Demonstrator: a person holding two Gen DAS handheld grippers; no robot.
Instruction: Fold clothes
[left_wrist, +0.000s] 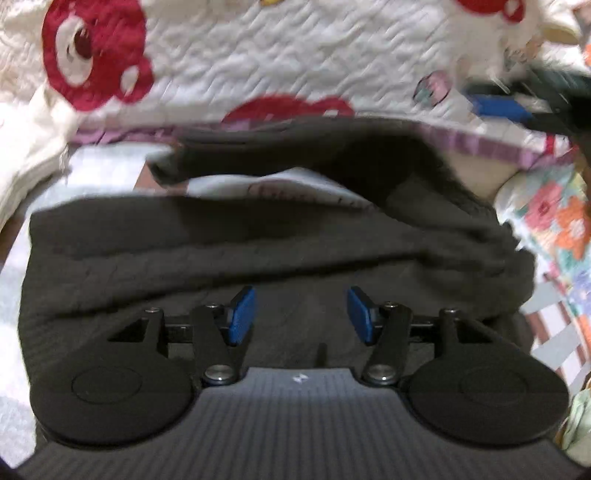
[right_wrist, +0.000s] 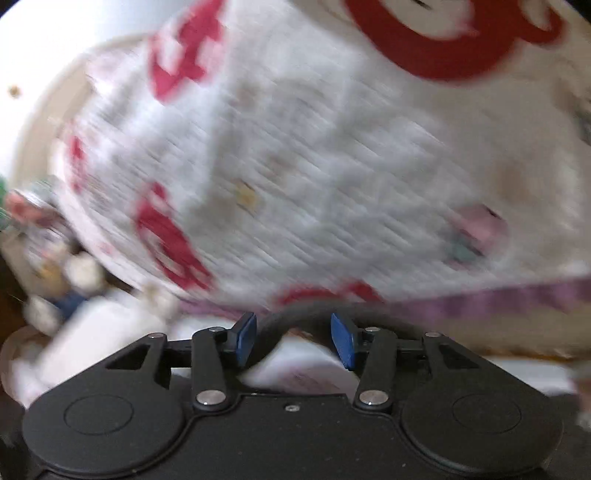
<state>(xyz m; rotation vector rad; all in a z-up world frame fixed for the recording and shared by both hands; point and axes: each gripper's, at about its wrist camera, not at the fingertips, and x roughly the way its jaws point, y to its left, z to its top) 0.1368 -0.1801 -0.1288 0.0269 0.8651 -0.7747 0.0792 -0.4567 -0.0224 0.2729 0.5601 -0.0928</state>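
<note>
Two grippers are shown above a dark garment (left_wrist: 258, 240) laid across a pale sheet (left_wrist: 110, 166), in front of a white quilt (left_wrist: 258, 55) printed with red bears. The left gripper (left_wrist: 300, 314) is held over the near part of the garment with its blue pads apart; nothing is clamped between them, though cloth lies directly beneath. The right gripper (right_wrist: 293, 338) is likewise seen with its pads parted; a dark fold of the garment (right_wrist: 295, 314) rises between them, and no pressure on it can be made out. Both views are blurred.

Risk, as judged: with neither gripper closed on cloth, the upper layer may slump or spring back, so that the fold line is lost; a careless closing of the left gripper could catch two layers together, or the sheet underneath.

Edges and room: the far edge of the garment lies close against the purple border of the quilt (left_wrist: 480, 144). A floral cushion (left_wrist: 554, 221) crowds the right side. Open sheet is seen chiefly at the left, where cloth could be drawn out.
</note>
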